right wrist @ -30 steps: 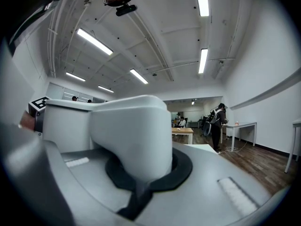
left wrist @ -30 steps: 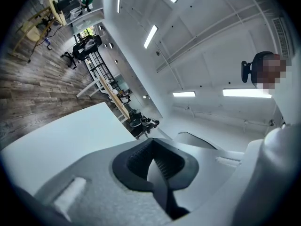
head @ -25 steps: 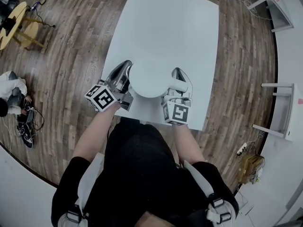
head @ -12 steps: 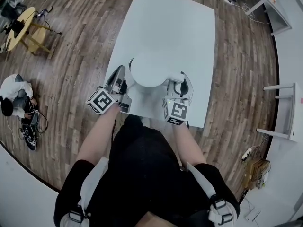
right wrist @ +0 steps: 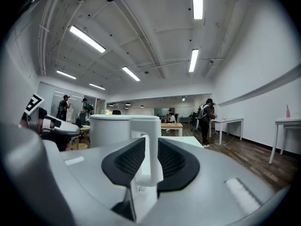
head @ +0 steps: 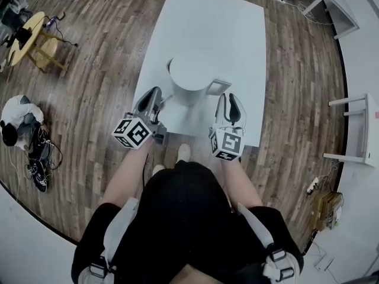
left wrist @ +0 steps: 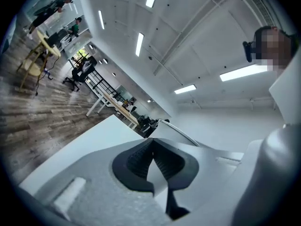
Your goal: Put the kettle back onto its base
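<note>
A white kettle (head: 188, 73) stands upright on the near part of the white table (head: 225, 28), its handle (head: 217, 87) turned toward me. I cannot make out a base apart from the kettle. My right gripper (head: 228, 97) is just short of the handle. In the right gripper view the handle (right wrist: 143, 122) stands in line with the right gripper (right wrist: 150, 149), whose jaws are closing. Gaps show on both sides and the pads do not press on it. My left gripper (head: 155, 92) is level, near the kettle's left side. In its own view the left gripper (left wrist: 153, 157) is shut on nothing.
The table's near edge runs just under both grippers. On the wooden floor a small yellow round table (head: 26, 31) stands at the far left. A person (head: 18, 120) sits on the floor there. White furniture (head: 352, 129) stands at the right.
Both grippers have drawn back toward me and the table's near edge. The right gripper's jaws have come off the kettle's handle, and the kettle stays standing on the table.
</note>
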Demonstrator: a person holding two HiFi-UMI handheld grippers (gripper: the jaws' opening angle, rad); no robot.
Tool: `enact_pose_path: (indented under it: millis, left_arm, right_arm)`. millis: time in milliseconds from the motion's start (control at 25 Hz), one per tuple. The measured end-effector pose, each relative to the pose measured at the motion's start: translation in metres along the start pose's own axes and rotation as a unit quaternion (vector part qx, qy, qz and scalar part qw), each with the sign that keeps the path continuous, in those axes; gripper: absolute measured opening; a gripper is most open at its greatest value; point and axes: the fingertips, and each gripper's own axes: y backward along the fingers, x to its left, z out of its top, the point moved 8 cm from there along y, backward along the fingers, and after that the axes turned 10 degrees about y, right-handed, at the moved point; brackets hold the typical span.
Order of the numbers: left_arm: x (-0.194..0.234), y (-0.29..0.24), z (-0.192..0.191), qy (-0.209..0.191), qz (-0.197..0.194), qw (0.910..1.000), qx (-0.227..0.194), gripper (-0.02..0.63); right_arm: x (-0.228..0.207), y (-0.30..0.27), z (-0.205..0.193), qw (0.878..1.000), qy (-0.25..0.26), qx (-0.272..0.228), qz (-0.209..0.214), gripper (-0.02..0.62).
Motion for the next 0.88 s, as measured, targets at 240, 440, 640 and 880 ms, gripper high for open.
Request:
enact_pose_path:
  millis: [240, 440, 640, 880]
  left_arm:
    - [-0.034, 0.039, 0.007, -0.130, -0.020, 0.9909, 0.030, 0.000]
    - [-0.050, 0.085, 0.019, -0.156, -0.037, 0.9866, 0.030, 0.000]
    - [-0.060, 0.130, 0.027, -0.190, -0.053, 0.9800, 0.029, 0.000]
    - [-0.073, 0.172, 0.030, -0.212, -0.082, 0.9732, 0.032, 0.000]
  right_arm:
    - [0.012, 0.048, 0.019, 1.000, 0.008, -0.017, -0.006, 0.037]
    - [0.032, 0.093, 0.028, 1.000, 0.006, -0.017, -0.009, 0.005]
    - [0.060, 0.134, 0.041, 1.000, -0.002, -0.025, -0.006, 0.005]
    - [0.080, 0.178, 0.050, 0.999, -0.020, -0.030, -0.001, 0.005]
